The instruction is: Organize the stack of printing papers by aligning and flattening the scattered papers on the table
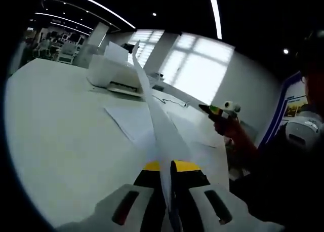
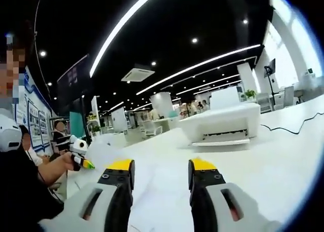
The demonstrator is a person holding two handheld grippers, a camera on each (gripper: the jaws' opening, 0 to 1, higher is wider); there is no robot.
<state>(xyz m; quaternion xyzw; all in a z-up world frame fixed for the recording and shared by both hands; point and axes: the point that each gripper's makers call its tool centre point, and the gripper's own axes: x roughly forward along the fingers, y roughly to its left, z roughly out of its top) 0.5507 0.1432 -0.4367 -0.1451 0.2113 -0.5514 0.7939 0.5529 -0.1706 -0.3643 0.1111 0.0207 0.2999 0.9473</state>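
left gripper (image 1: 167, 174) had its jaws pressed together on a sheet of paper (image 1: 157, 115), pinching it at the near edge. the sheet stood up on edge, rising from the jaws and running away from the camera toward the printer (image 1: 114, 72) at the far end of the surface (image 1: 55, 120), so its long axis lay roughly in line w/ the jaws. more loose papers (image 1: 134, 123) lay flat on the surface just beyond and to both sides of the held sheet, overlapping at odd angles, not squared up. in the left gripper view, right gripper (image 1: 220, 110) showed off to the right w/ a hand (image 1: 235, 130) behind it, well apart from the held sheet and above the far side of the papers. in the right gripper view its own jaws (image 2: 159, 174) were spread, nothing between them, over white surface (image 2: 283, 156) w/ the printer (image 2: 223, 123) ahead and a cable (image 2: 298, 123) trailing to the right of it; the left gripper (image 2: 81, 158) appeared at left w/ a pale sheet (image 2: 101, 153) by it. judgement: aligning step was barely underway, pile not yet gathered. the key relation: the rest of the papers lay ahead of and below the left jaws, so the held sheet needed laying down forward onto them, and the left was the nearer hand. right looked free to press or square the edges, probably. risk: the upright sheet could buckle or flop sideways when lowered.
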